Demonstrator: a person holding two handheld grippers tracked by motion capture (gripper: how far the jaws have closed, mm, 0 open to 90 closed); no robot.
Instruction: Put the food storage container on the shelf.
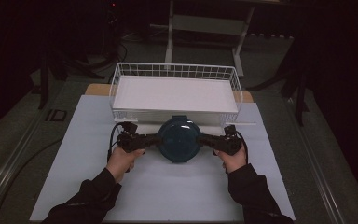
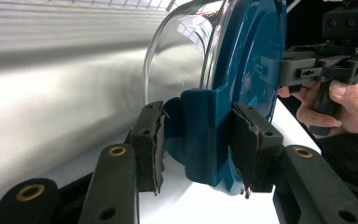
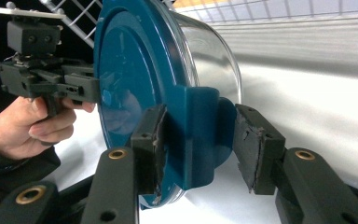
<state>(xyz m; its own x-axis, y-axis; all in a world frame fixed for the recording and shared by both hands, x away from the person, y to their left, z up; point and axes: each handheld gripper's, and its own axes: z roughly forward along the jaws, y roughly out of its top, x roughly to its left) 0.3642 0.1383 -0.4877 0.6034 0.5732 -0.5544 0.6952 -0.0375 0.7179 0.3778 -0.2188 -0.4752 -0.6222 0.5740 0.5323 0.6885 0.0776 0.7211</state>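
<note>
A round glass container [image 1: 179,139] with a dark teal lid lies between my two grippers, just in front of the wire basket. My left gripper [image 1: 153,139] is shut on the teal clasp [image 2: 205,135] on its left side, with both pads [image 2: 151,144] pressed on the tab. On the opposite side my right gripper [image 1: 206,140] is shut on the other clasp [image 3: 198,135]. The lid [image 3: 130,70] faces up in the high view, and the clear bowl [image 2: 177,56] is under it. Whether the container rests on the mat or hangs just above it is unclear.
A white wire basket [image 1: 175,66] with a white liner stands right behind the container. A pale mat [image 1: 168,196] covers the table toward the person. The person's hands [image 1: 121,161] and dark sleeves come in from the bottom. The surroundings are dark floor and stands.
</note>
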